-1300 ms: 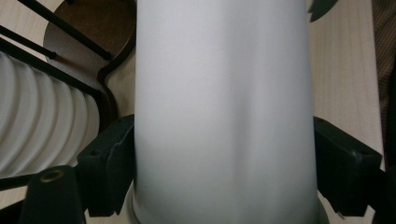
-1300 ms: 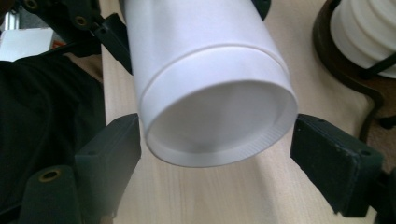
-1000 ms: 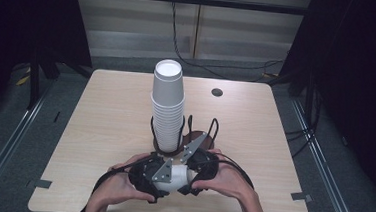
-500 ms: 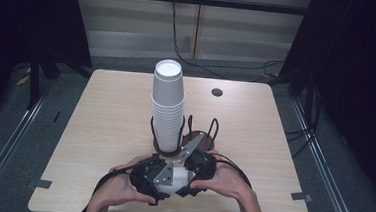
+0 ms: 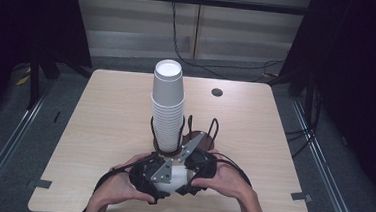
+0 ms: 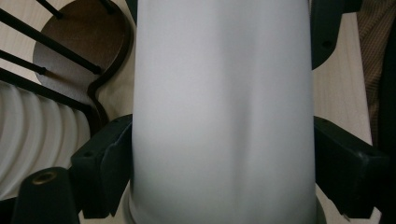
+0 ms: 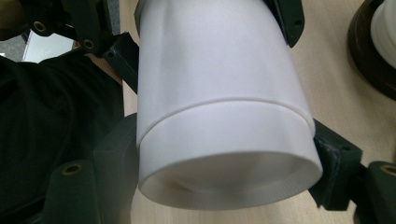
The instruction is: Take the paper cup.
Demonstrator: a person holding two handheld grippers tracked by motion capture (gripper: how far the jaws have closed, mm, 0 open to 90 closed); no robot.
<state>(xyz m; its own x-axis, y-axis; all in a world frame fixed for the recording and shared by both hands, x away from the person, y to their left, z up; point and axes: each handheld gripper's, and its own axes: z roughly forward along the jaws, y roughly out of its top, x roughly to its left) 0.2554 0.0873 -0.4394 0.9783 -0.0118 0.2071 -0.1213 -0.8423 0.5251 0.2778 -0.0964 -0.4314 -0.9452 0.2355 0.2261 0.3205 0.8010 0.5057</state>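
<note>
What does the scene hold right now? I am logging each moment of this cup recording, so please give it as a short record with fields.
surface: wooden table
holder: dark wire cup holder near the table's middle
stack: tall stack of white cups upright in the holder
held item: two nested white cups lying level between the grippers
left gripper: jaws at the cups' sides, just been opening; contact unclear
right gripper: jaws hug the outer cup near its rim
other: small dark disc at the table's far side

Both grippers, left gripper and right gripper: black bodies, brass-coloured screw inserts (near jaws), grey three-cornered plate, black trailing cables.
</note>
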